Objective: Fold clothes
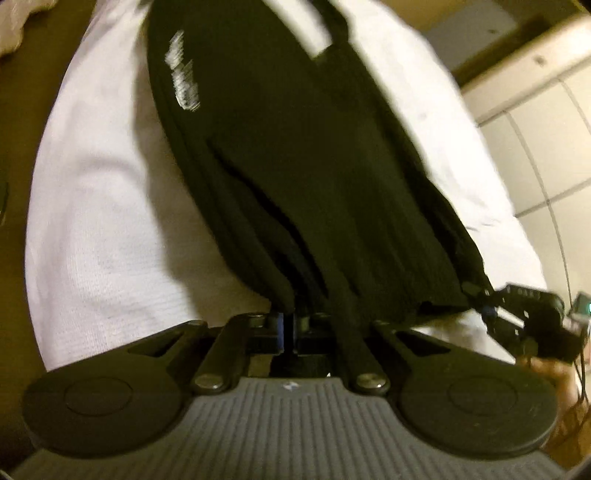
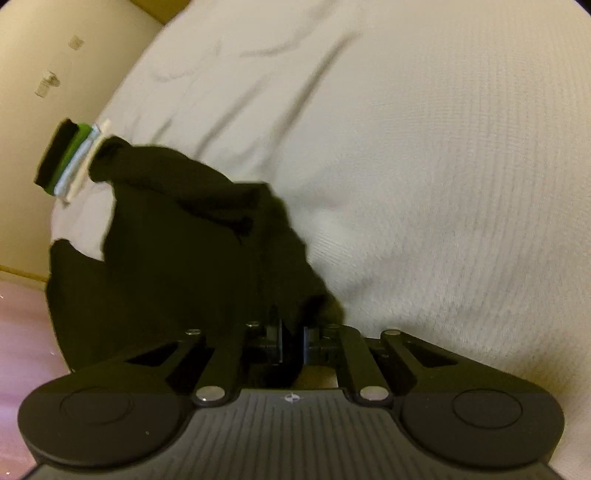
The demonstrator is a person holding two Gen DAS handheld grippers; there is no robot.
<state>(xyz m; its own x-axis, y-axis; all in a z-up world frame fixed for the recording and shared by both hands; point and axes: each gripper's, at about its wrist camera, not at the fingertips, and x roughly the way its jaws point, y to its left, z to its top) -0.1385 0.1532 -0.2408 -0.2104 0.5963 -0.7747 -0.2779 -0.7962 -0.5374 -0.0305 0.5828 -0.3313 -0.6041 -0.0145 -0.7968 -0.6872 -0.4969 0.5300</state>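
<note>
A black garment (image 1: 295, 166) with a small white print near its top hangs stretched over a white bed cover (image 1: 103, 206). My left gripper (image 1: 290, 325) is shut on the garment's lower edge, with the cloth bunched between the jaws. At the right edge of the left wrist view, my right gripper (image 1: 491, 302) pinches the same edge. In the right wrist view the black garment (image 2: 192, 251) drapes to the left, and my right gripper (image 2: 291, 336) is shut on a fold of it. The left gripper (image 2: 88, 158) shows at the far corner of the cloth, seen end-on.
The white bed cover (image 2: 406, 166) fills most of both views. A brown surface (image 1: 22, 110) lies left of the bed, with pale fabric (image 1: 14, 26) at the top left. A tiled floor (image 1: 546, 147) and a beige wall (image 2: 44, 92) border the bed.
</note>
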